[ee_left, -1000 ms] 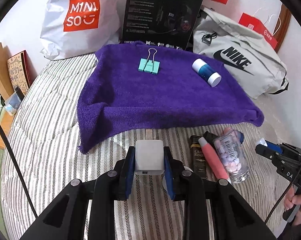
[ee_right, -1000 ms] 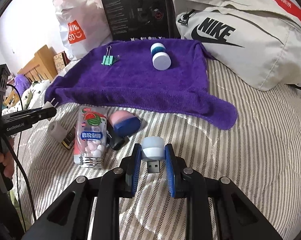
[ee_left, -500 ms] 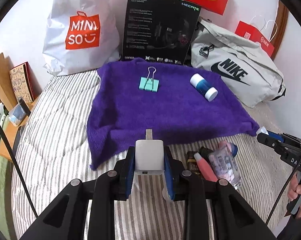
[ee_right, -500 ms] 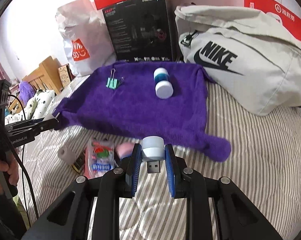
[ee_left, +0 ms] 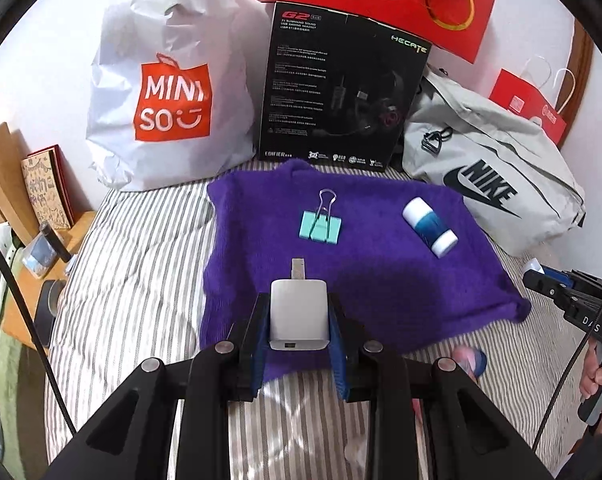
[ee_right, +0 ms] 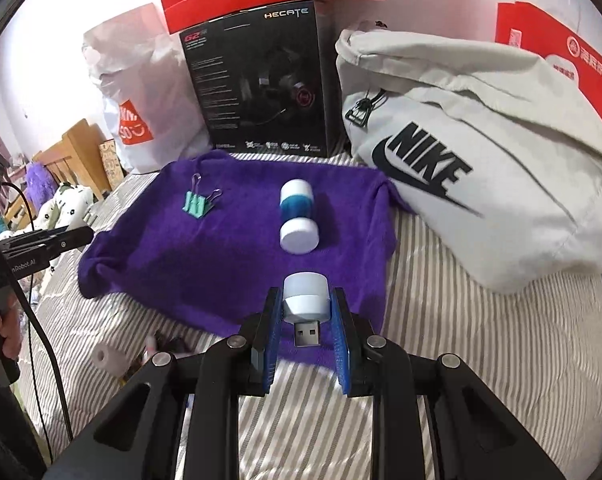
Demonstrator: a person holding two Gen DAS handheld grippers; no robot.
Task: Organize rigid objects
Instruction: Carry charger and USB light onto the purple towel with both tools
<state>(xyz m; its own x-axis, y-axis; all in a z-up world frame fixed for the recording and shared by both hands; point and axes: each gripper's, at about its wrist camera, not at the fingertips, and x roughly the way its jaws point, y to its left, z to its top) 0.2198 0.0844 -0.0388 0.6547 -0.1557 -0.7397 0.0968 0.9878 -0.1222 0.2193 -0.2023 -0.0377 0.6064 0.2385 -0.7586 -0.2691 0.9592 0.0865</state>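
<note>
Both jaw pairs are closed on cargo: left gripper clamps a white charger block, prong pointing forward; right gripper clamps a small USB lamp, plug toward the camera. Ahead of both, on the purple towel, lie a teal binder clip and a blue-and-white bottle, well apart.

striped bed cover, white wall, wooden headboard

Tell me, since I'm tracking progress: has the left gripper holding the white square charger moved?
Yes. The left gripper with the white square charger advanced from striped bedding over the purple towel's near edge.
</note>
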